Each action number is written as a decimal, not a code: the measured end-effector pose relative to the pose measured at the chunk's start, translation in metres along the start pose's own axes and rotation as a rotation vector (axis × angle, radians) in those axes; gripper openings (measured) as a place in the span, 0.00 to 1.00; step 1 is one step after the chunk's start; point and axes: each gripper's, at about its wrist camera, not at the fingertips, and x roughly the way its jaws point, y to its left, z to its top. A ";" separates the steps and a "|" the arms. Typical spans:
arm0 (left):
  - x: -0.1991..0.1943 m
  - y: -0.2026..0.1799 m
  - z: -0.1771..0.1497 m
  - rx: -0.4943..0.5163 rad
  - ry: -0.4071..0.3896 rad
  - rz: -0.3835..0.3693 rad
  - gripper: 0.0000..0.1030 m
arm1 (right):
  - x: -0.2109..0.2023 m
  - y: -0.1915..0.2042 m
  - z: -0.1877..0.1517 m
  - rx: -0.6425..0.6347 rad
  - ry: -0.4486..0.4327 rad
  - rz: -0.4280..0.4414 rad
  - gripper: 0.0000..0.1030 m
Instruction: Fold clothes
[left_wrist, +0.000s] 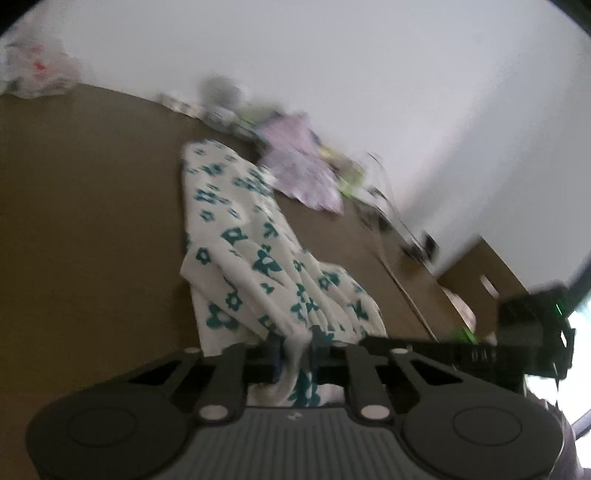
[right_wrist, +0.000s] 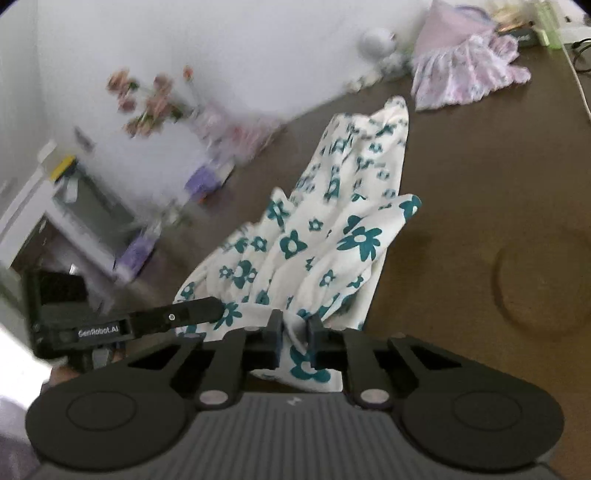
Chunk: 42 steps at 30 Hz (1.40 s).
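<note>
Floral garment: white cloth printed with teal flowers, lying on the brown table and drawn up in gathered pleats toward both grippers; its far end rests flat on the tabletop, its near edge is lifted. Also seen in the left wrist view, running lengthwise away from the camera.

Left gripper: jaws closed on a bunched fold of the floral garment's near edge, cloth pinched between them and hanging below.

Right gripper: jaws likewise clamped on a bunch of the same edge, a flap with one large flower drooping beneath.

Lilac garment: pale purple, ruffled, crumpled on the table beyond the floral garment's far end, near it but apart; also visible from the left.

Clutter along the wall: small items, blurred, not identifiable.

White cord: runs along the table's right side, clear of both garments.

Right wrist view only: pink flowers against the white wall, a white shelf unit at left, a faint ring mark on the tabletop, and the left gripper's finger crossing in from the left, overlapping the cloth's edge.

Left wrist view only: a white plastic bag at the table's far left, a cardboard box at right, and the other gripper's dark body at the right edge.
</note>
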 end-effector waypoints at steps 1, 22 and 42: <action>-0.001 0.001 -0.007 -0.010 0.036 -0.025 0.11 | -0.005 0.002 -0.006 -0.009 0.024 0.000 0.13; 0.047 0.021 0.021 0.003 -0.028 0.048 0.08 | 0.032 0.000 0.010 -0.084 -0.086 -0.078 0.07; -0.017 -0.002 -0.001 0.257 -0.215 0.134 0.45 | 0.046 0.062 -0.031 -0.461 -0.077 -0.220 0.09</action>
